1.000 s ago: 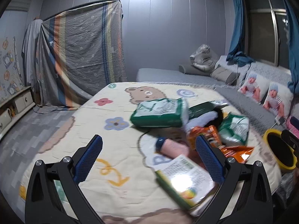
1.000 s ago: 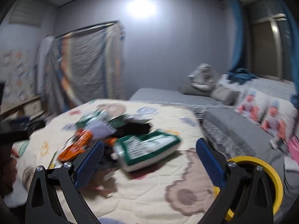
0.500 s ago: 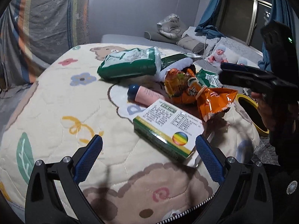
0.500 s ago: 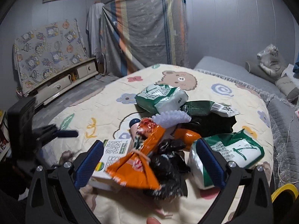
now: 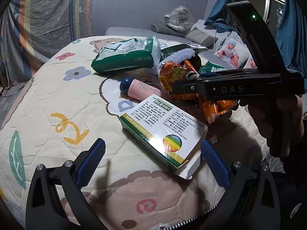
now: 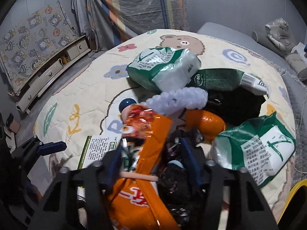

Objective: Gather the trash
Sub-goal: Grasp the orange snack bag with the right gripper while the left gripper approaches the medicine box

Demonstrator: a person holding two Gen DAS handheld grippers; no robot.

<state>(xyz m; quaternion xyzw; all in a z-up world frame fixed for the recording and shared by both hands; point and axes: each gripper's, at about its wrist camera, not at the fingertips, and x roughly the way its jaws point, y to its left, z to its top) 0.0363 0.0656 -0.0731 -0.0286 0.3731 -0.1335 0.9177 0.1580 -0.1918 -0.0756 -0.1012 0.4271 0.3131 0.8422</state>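
Observation:
A heap of trash lies on a round cartoon-print mat (image 5: 57, 99). My right gripper (image 6: 151, 153) has its fingers closing around an orange snack wrapper (image 6: 145, 138), with a crumpled black bag (image 6: 172, 178) beside it; the wrapper also shows in the left wrist view (image 5: 172, 76). My left gripper (image 5: 151, 153) is open and empty, low over the mat's near edge, just short of a green and white box (image 5: 161, 128). A pink tube with a dark blue cap (image 5: 138, 89), green and white packs (image 5: 126, 55) (image 6: 257, 149) and white foam netting (image 6: 178, 99) lie in the heap.
A yellow-rimmed bin (image 6: 299, 197) stands at the mat's right edge. A grey sofa with cushions (image 5: 191, 32) runs behind. A low cabinet (image 6: 53, 71) and a draped sheet (image 6: 138, 3) stand at the left and back.
Both grippers have dropped closer to the heap. My right gripper has narrowed from wide open, with the orange wrapper now between its fingers. My left gripper stays open by the box.

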